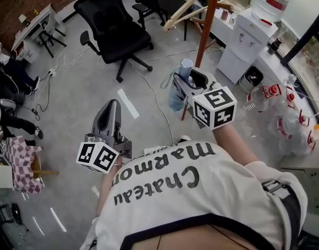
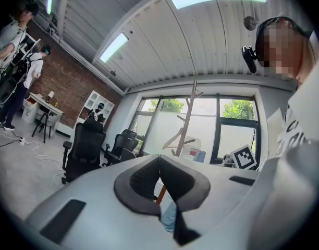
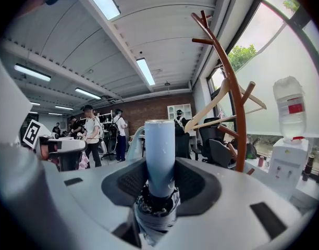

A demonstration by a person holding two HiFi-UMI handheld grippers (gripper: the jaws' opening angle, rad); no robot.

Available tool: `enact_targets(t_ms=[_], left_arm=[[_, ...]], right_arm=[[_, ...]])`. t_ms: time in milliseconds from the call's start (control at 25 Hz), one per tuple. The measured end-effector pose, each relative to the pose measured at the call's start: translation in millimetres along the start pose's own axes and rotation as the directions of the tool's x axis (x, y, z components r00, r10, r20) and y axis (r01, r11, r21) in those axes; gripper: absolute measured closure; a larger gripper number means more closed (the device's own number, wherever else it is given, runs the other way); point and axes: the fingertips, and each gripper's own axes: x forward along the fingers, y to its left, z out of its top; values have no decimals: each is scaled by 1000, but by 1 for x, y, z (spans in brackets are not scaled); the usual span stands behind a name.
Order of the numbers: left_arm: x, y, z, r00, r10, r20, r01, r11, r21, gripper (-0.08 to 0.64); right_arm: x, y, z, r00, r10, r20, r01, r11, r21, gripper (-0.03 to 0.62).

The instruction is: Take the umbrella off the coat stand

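My right gripper [image 1: 195,81] is shut on the pale blue handle of the folded umbrella [image 1: 184,69]. The umbrella's bunched canopy [image 1: 176,99] hangs below the jaws. In the right gripper view the handle [image 3: 160,150] stands upright between the pads, and the grey canopy [image 3: 153,217] is gathered beneath it. The brown coat stand [image 3: 235,113] rises to the right, apart from the umbrella; its pole [image 1: 207,30] is just beyond the gripper in the head view. My left gripper [image 1: 110,114] is held lower left, its jaws closed together with nothing in them.
Black office chairs [image 1: 115,33] stand on the grey floor at the back left, with cables trailing near them. A white water dispenser [image 1: 249,35] and several water bottles [image 1: 284,113] are at the right. A wooden hanger [image 1: 188,9] hangs on the stand. People [image 3: 91,134] stand far off.
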Motion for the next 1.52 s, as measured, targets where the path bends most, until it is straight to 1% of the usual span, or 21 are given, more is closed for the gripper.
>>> enact_targets(t_ms=[320,560,920,1120,1520], left_arm=[[-46,5,-1,1000,20,12,-20,1000,-14,535],[-70,4,-5,1000,10,14,-10,1000,-20,535],[-95,2,-4,1000,1,6,-1,1000,-22,535],[-99,-4,-8,1000,-6,0,6,1000,-20,535],[-106,-13,-18,1000,-6,-1,6,1000,-28,535]], right_arm=[[-9,52,-9,998,59,-3,-59,998,-33,423],[-21,79,-19,997,70,-17,-71,995,-64,423],[-35,106,-29,996,81,-39,-84,993,-78,423],[-42,111,-34,995,87,-41,-91,991,-94,423],[-56,104,-46,997,63,-48,-66,995,-73,423]])
